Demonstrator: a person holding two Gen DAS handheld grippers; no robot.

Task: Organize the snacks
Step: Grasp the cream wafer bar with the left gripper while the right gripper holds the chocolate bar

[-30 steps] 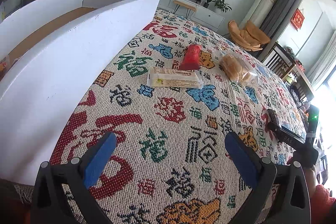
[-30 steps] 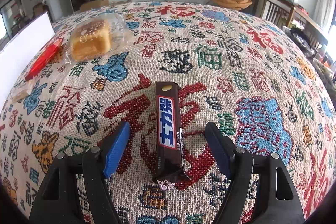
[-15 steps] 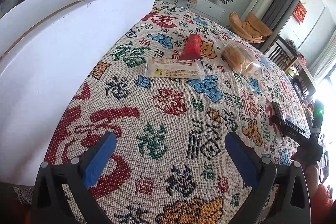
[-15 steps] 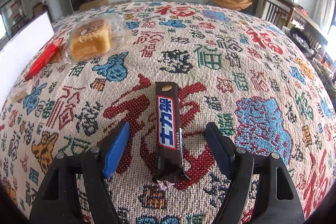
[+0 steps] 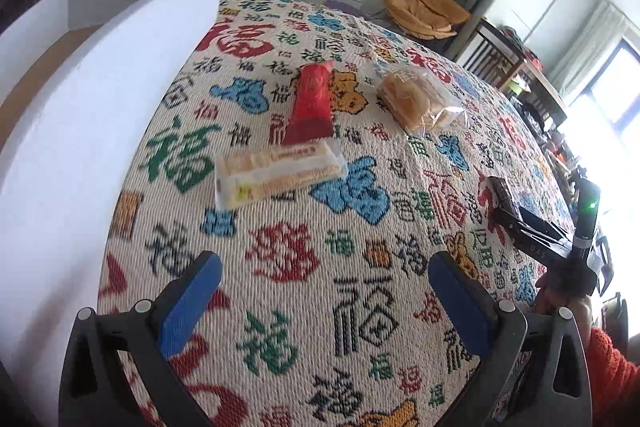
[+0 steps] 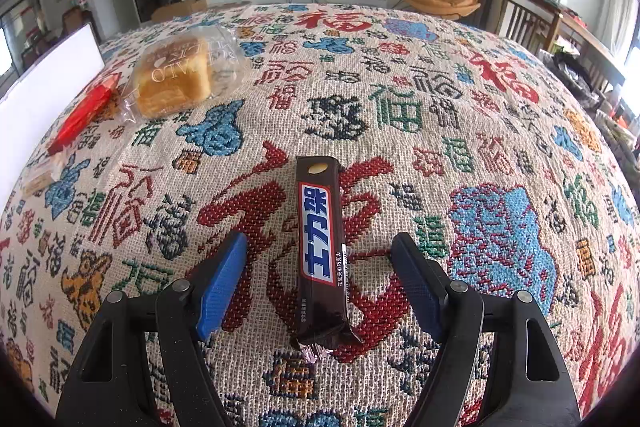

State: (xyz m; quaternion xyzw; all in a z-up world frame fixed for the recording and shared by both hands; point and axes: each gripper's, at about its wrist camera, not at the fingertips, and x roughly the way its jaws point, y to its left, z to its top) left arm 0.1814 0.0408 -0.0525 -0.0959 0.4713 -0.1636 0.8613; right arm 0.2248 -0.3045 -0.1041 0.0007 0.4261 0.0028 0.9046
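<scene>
Barely begun: dark-brown wrapped chocolate bar point(image 6: 320, 247), red packet point(image 5: 311, 103), clear-wrapped biscuits point(image 5: 276, 173) and bagged bread point(image 5: 416, 101) all lying outside white box point(image 5: 100, 115). Both left gripper point(image 5: 324, 303) and right gripper point(image 6: 320, 283) wide open, gripping nothing.

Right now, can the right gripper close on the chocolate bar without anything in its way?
Probably yes: the chocolate bar lies lengthwise between the right gripper's open jaws, with only tablecloth around it.

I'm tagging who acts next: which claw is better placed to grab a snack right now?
Right. The right claw stands open with the chocolate bar lying between its pads. The left claw is open over bare cloth, short of the cracker pack.
</scene>
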